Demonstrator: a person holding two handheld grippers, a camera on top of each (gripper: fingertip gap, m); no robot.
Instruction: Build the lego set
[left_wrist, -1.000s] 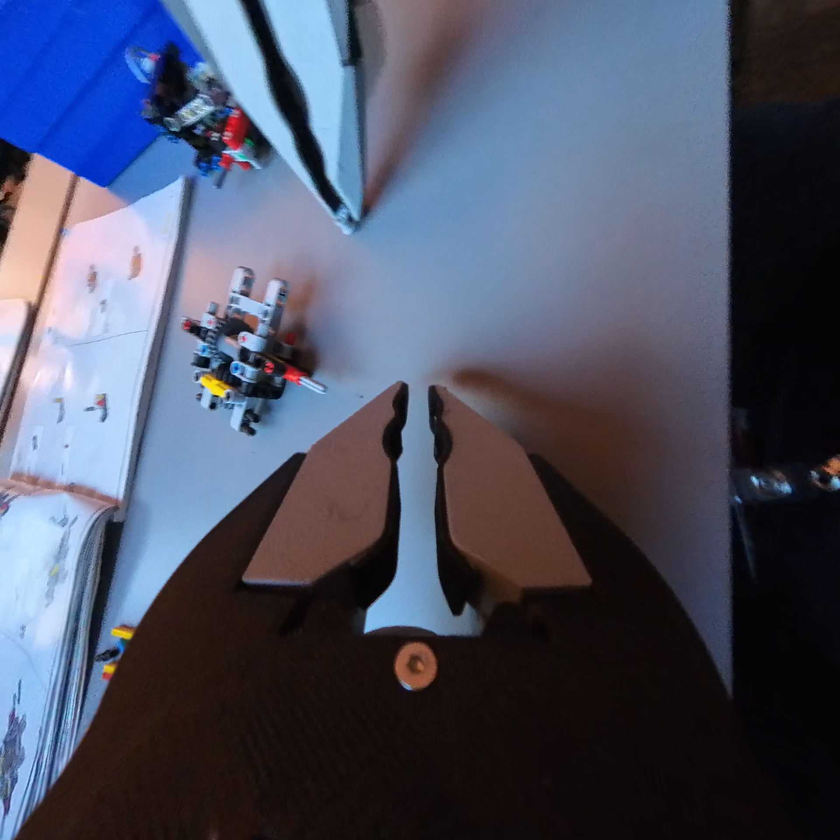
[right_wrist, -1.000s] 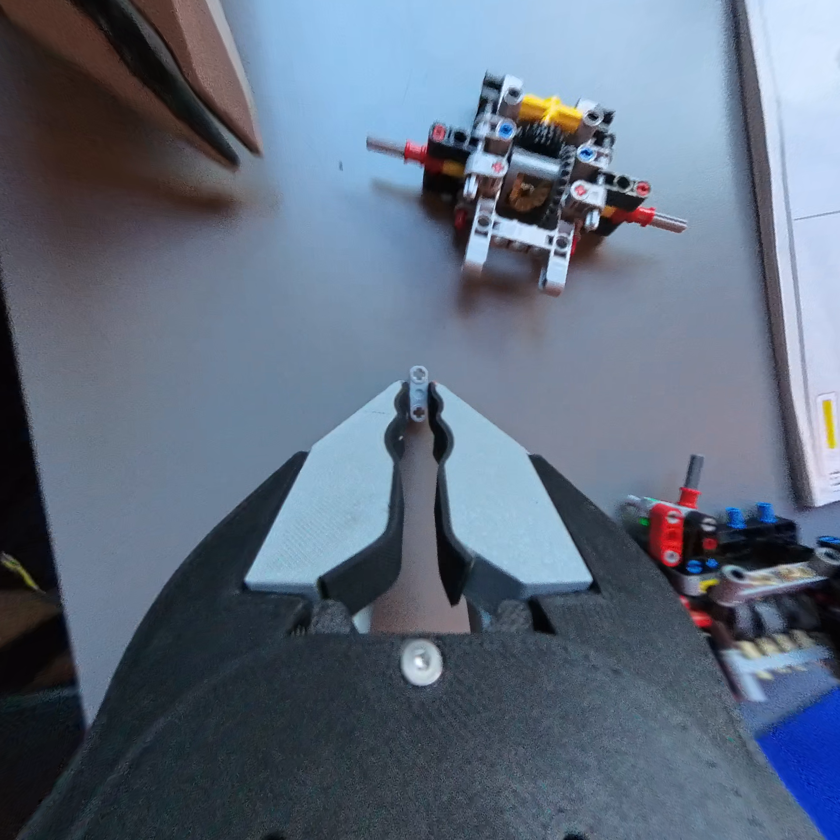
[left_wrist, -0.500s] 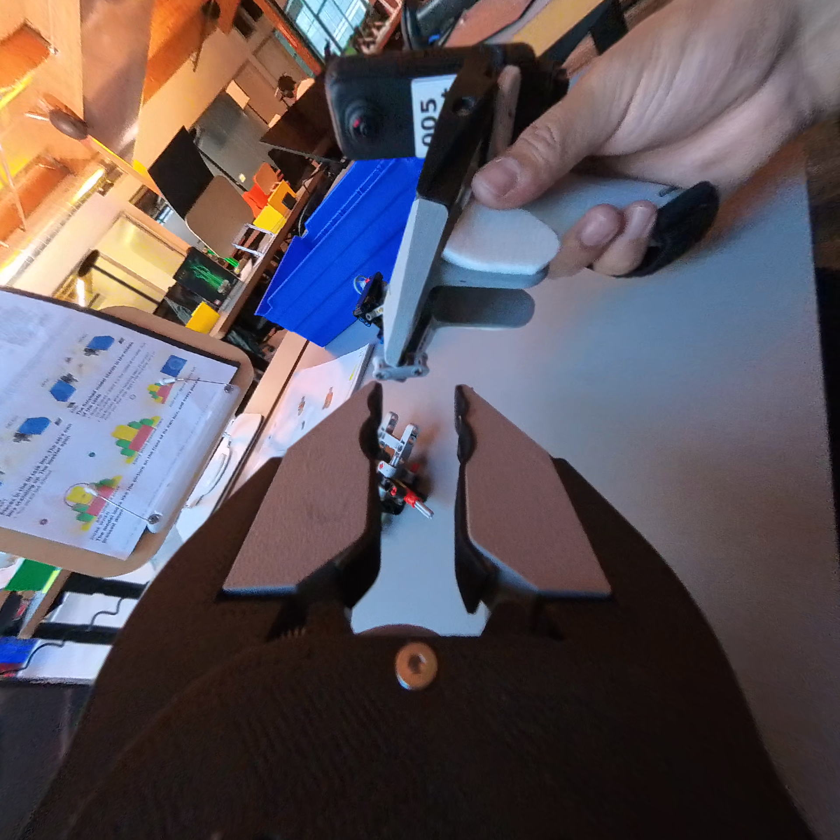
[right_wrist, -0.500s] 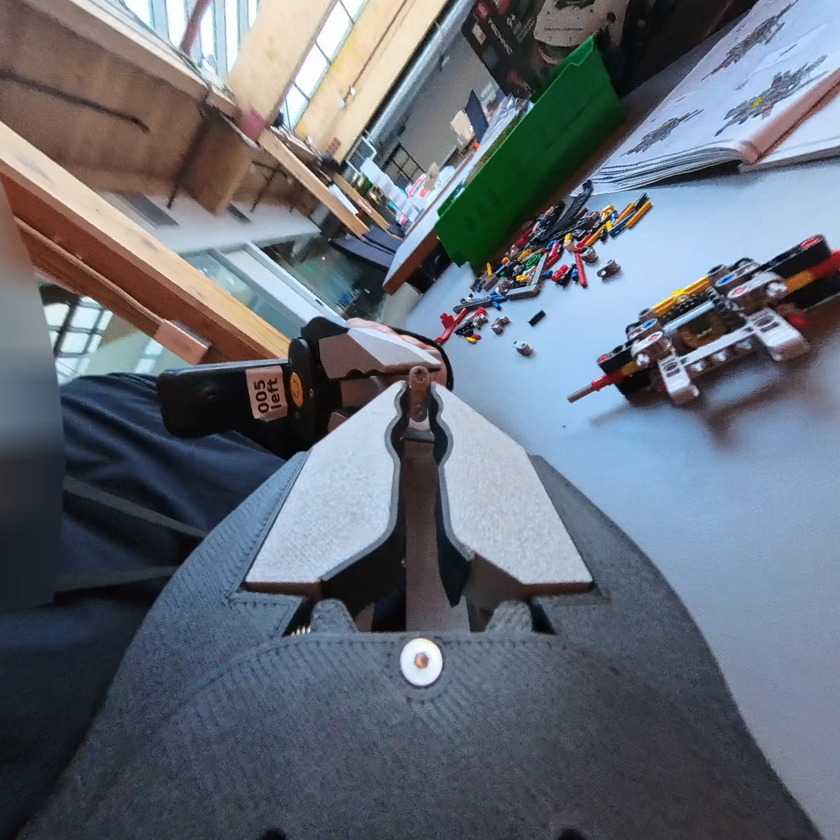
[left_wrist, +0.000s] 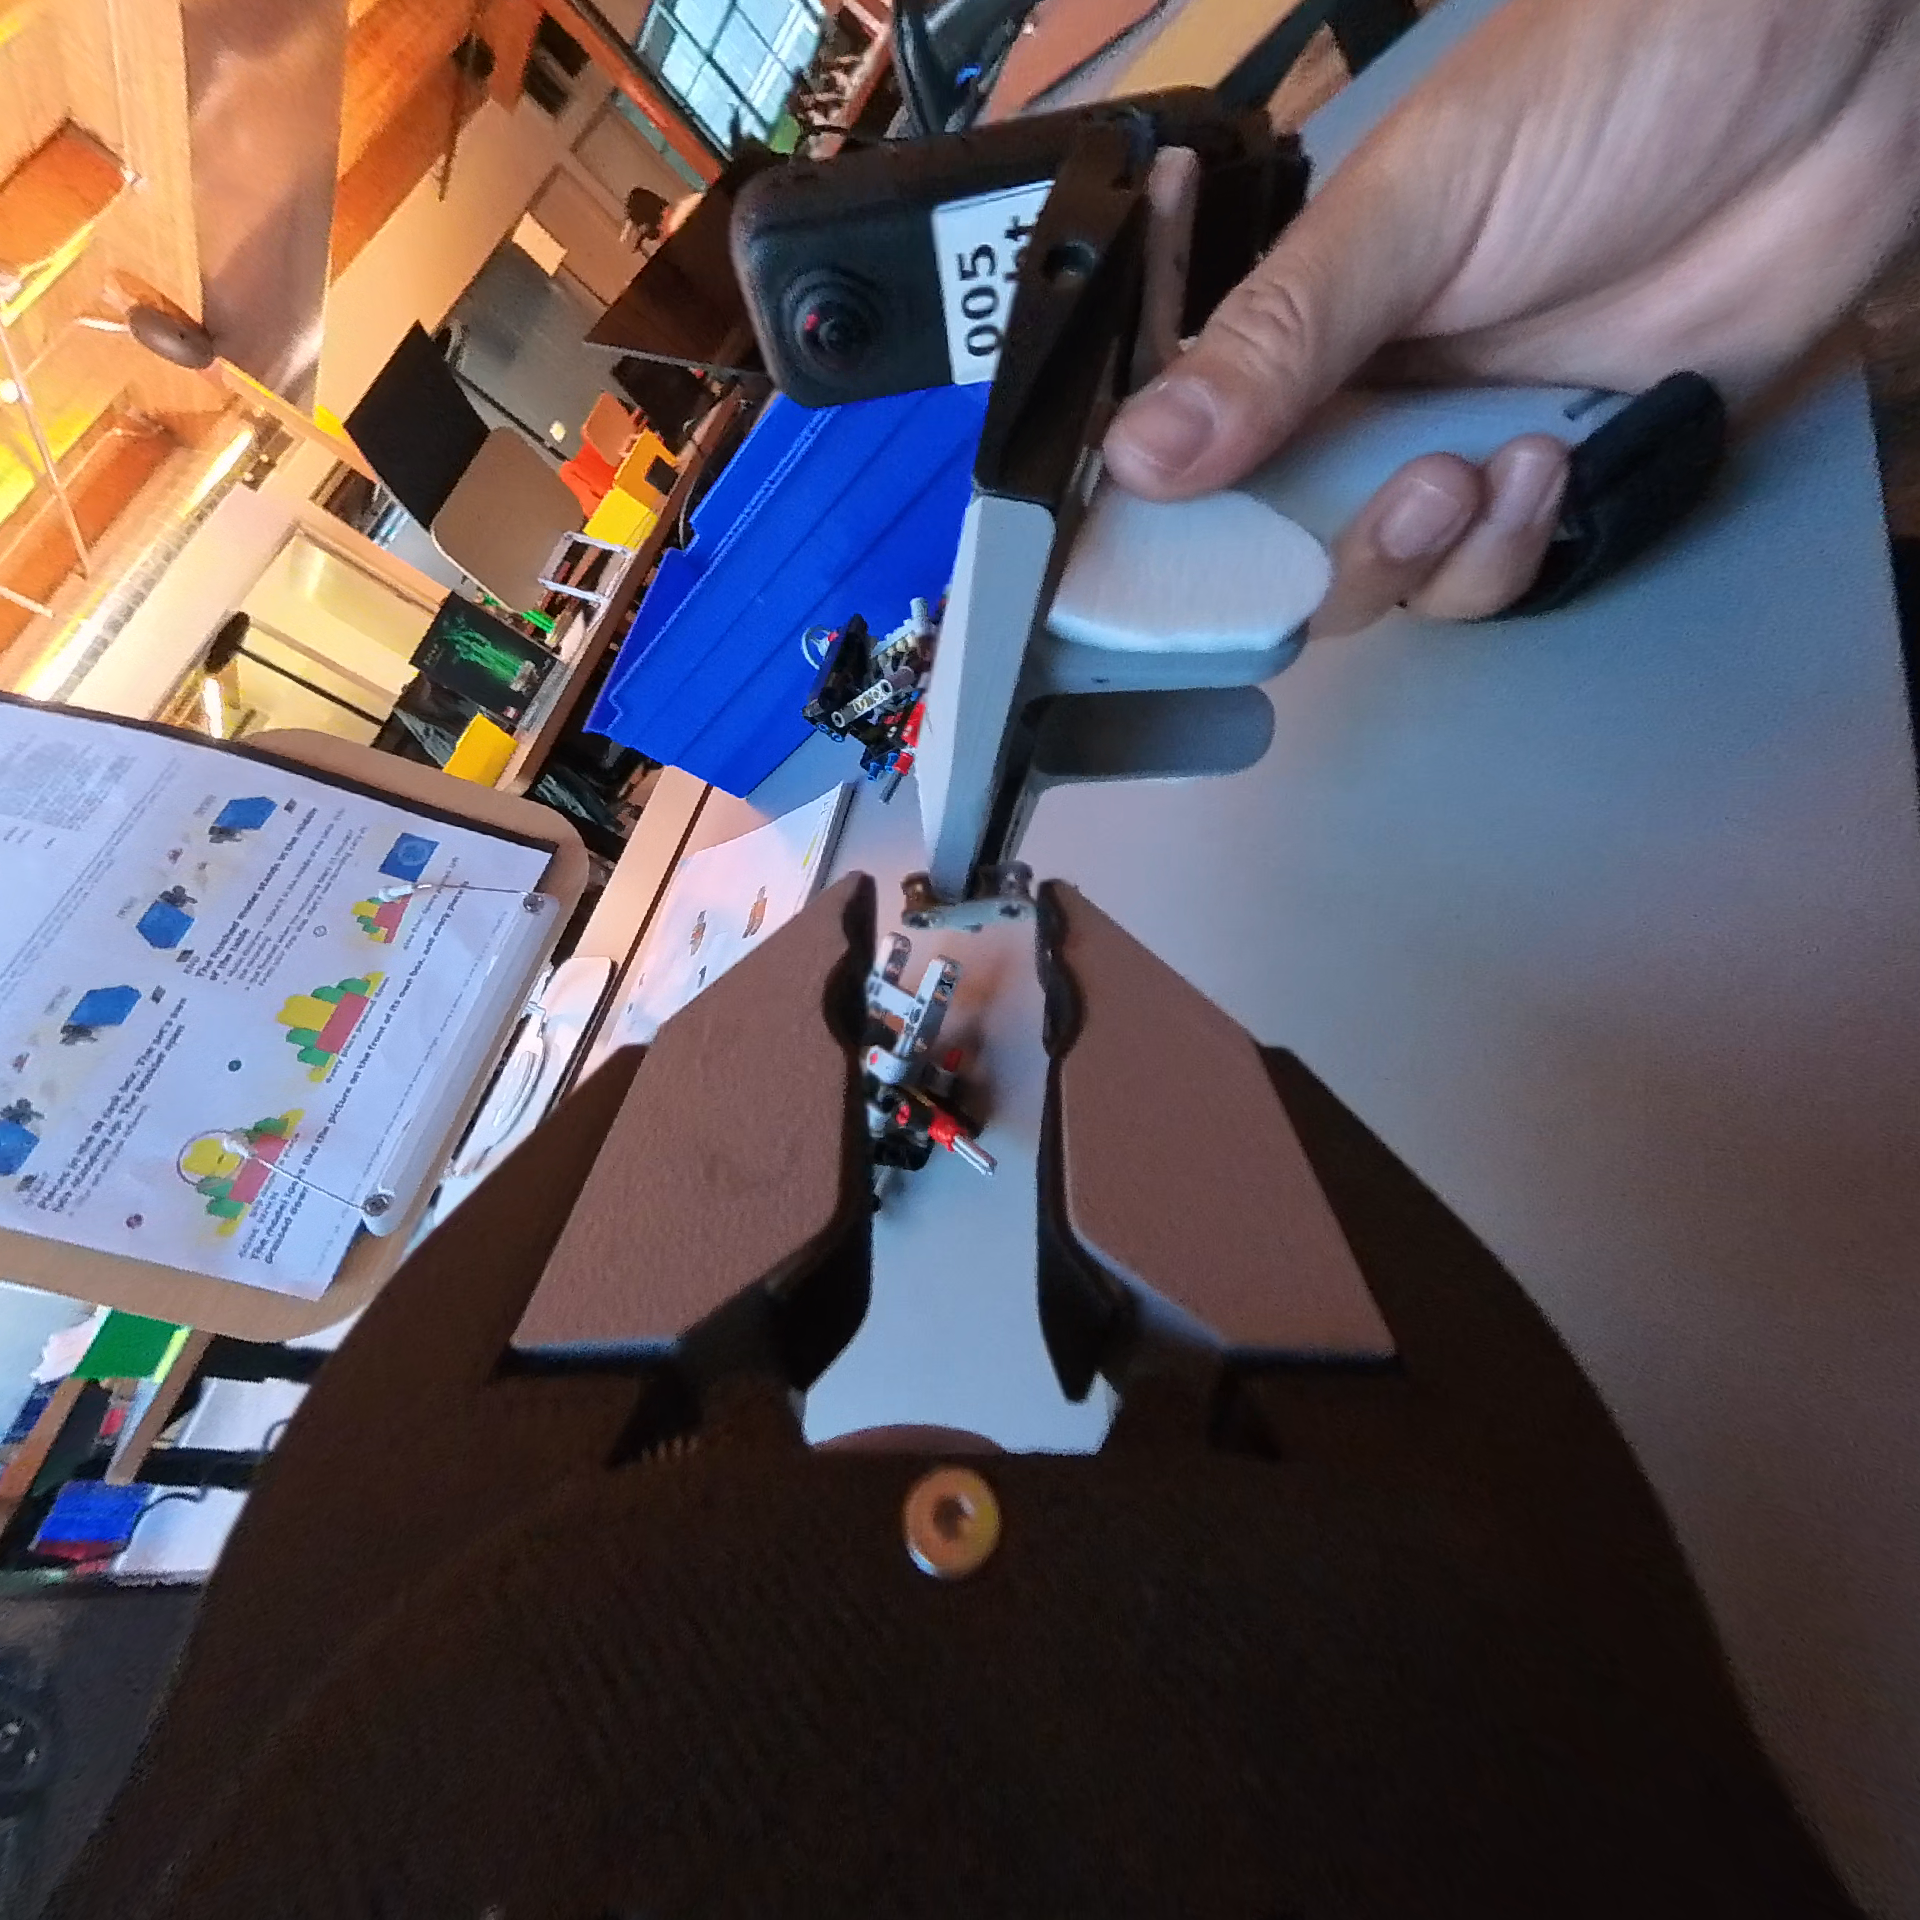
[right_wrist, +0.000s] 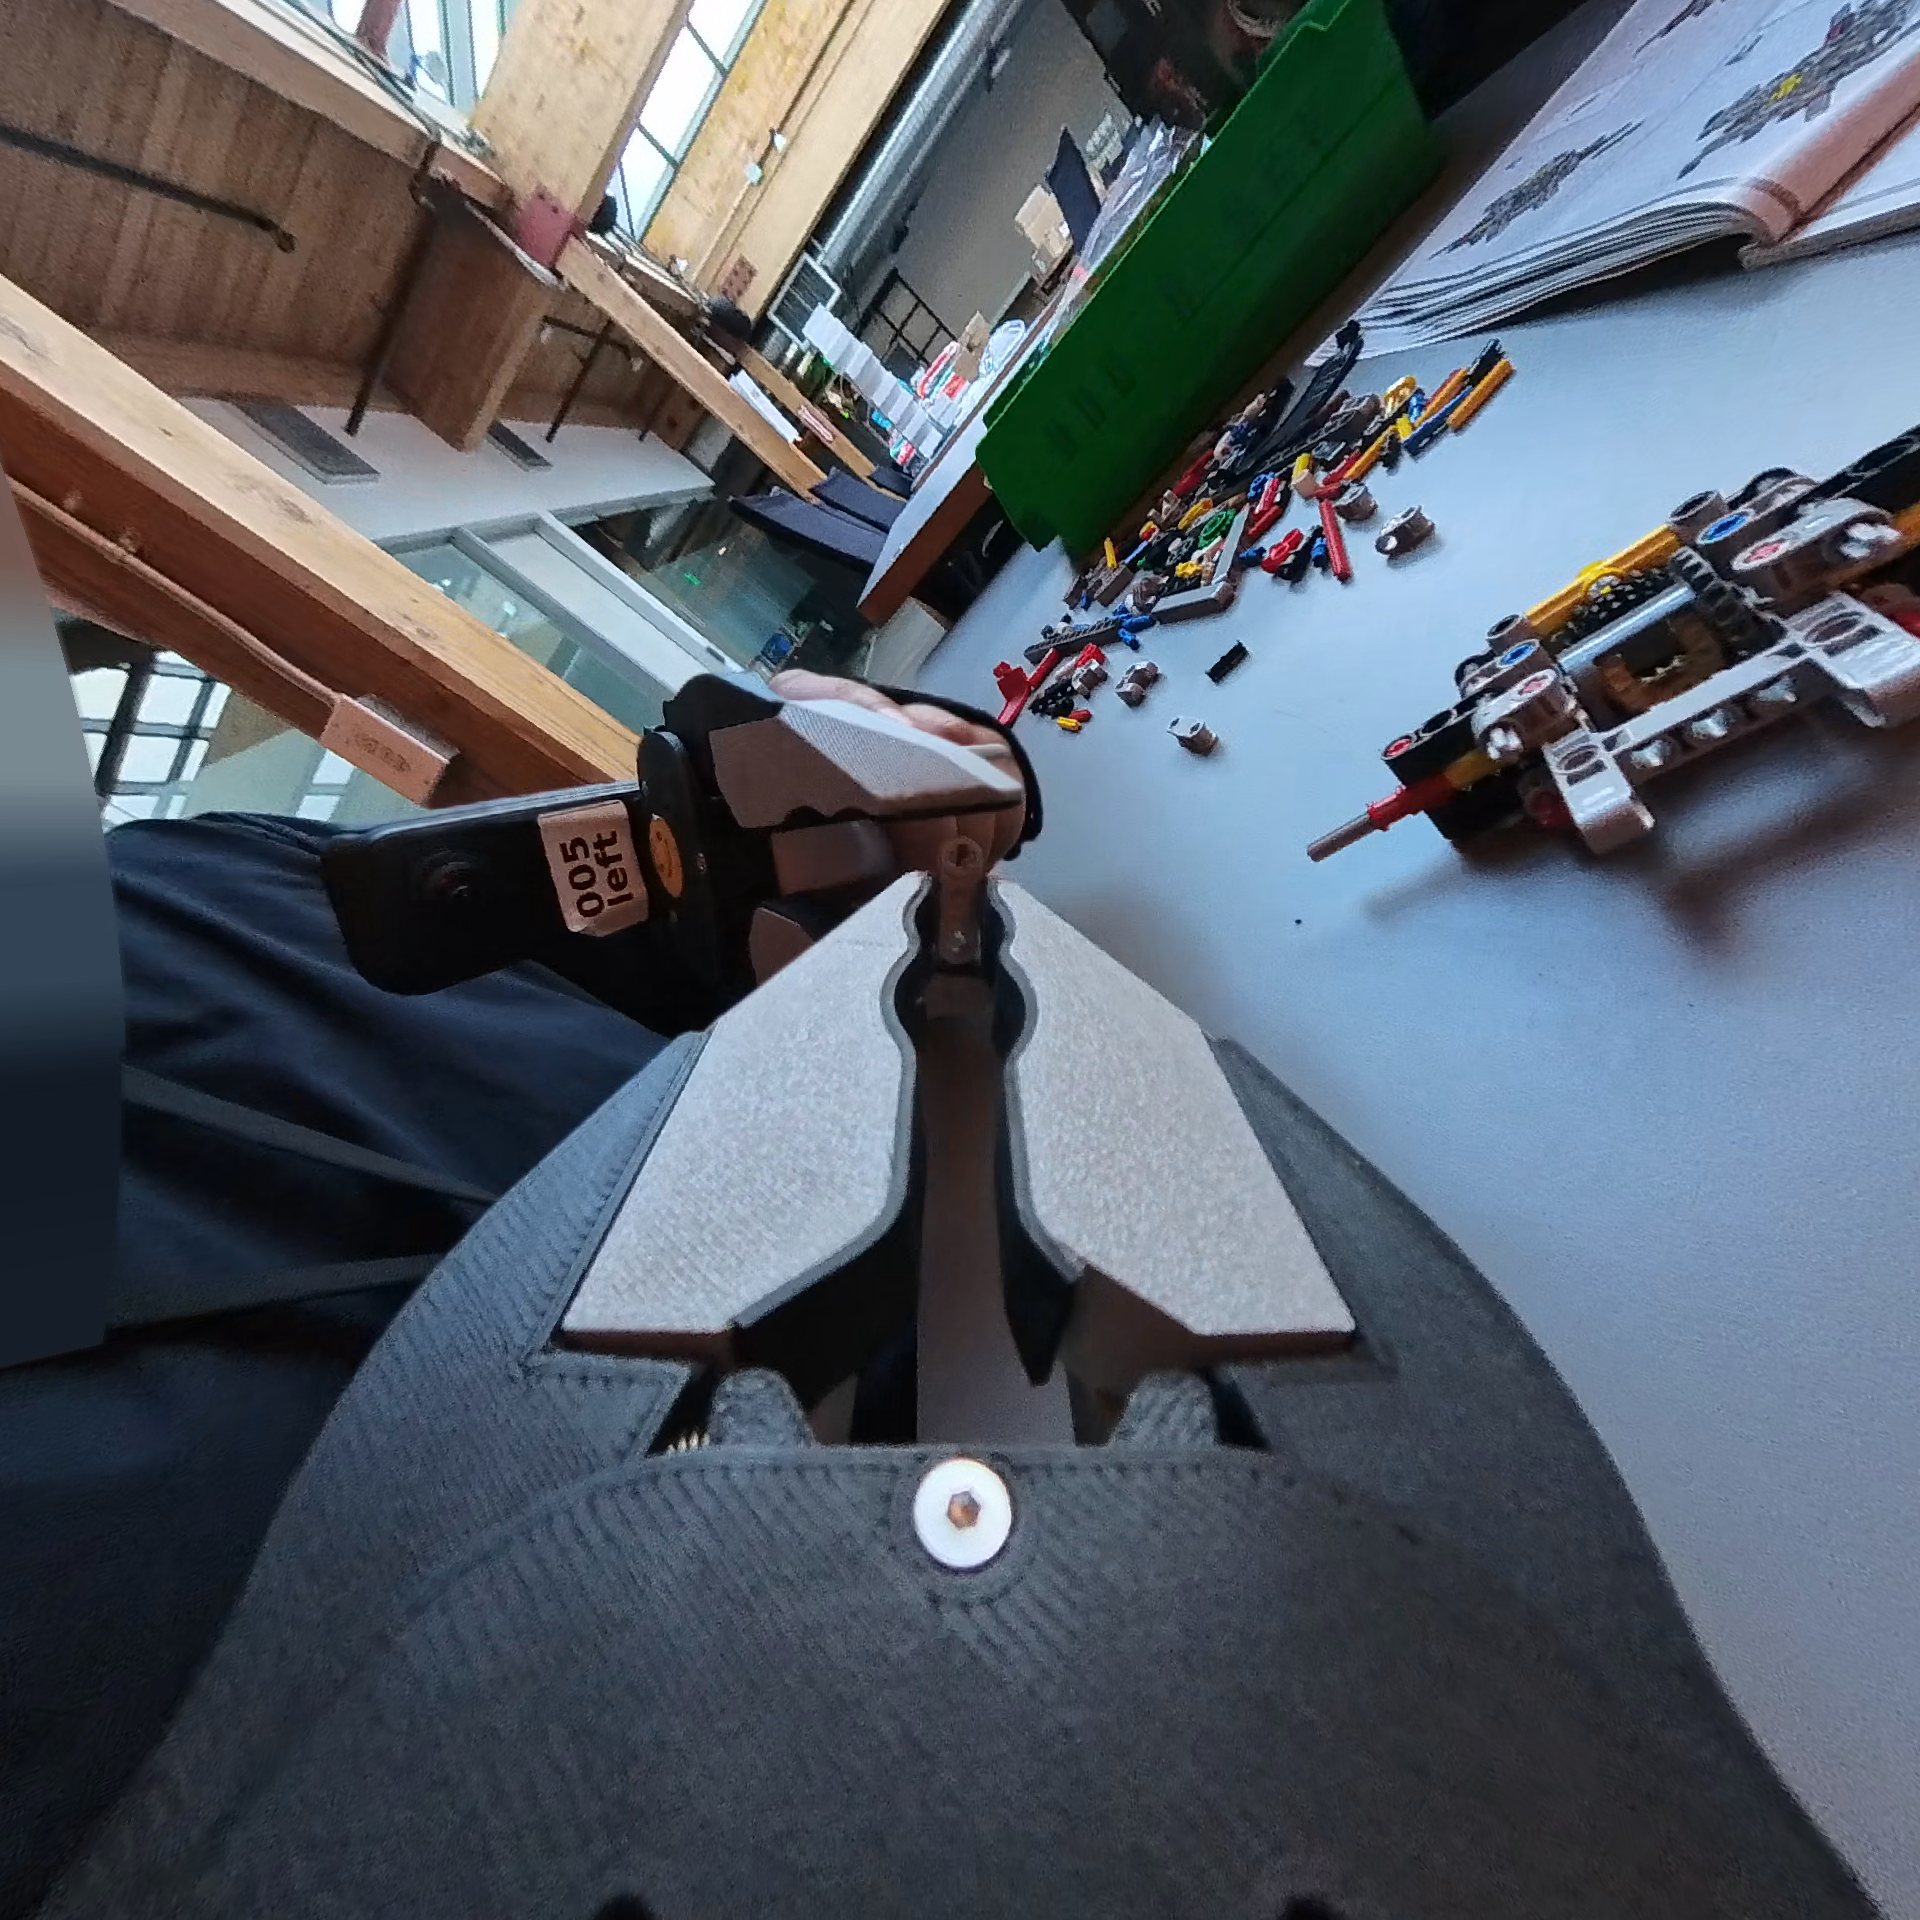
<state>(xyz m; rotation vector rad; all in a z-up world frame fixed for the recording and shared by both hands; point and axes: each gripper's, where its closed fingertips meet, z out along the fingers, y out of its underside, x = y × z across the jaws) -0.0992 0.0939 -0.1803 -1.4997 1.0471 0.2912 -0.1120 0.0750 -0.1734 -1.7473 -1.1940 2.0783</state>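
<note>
Right now your right gripper (right_wrist: 960, 914) is pinched on a small grey beam (right_wrist: 958, 896), a short studless link with holes; its tip sticks out past the fingertips, and both pads press its sides. From the left wrist view the same beam (left_wrist: 968, 911) lies crosswise at the tip of the right gripper (left_wrist: 971, 883), which your hand (left_wrist: 1475, 281) grips by the handle above the grey table (left_wrist: 1507, 987).

Your left gripper (left_wrist: 951, 914) is spread, with nothing between its fingers. The beam hangs just ahead of its fingertips, spanning most of the gap; whether it touches either finger I cannot tell. Seen from the right wrist view, the left gripper (right_wrist: 914, 821) sits just beyond the beam's tip, fingers apart.

Farther back on the table, framed between the left fingers, stands a small grey, black and red model (left_wrist: 914, 1060). In the right wrist view that model (right_wrist: 1662, 665) is well off to the right. Beyond it lie loose pieces (right_wrist: 1247, 520), a green bin (right_wrist: 1195, 312) and an open manual (right_wrist: 1714, 156). A blue bin (left_wrist: 790, 582), a second model (left_wrist: 868, 686) and a clipboard (left_wrist: 239, 997) with a picture sheet sit to the left.
</note>
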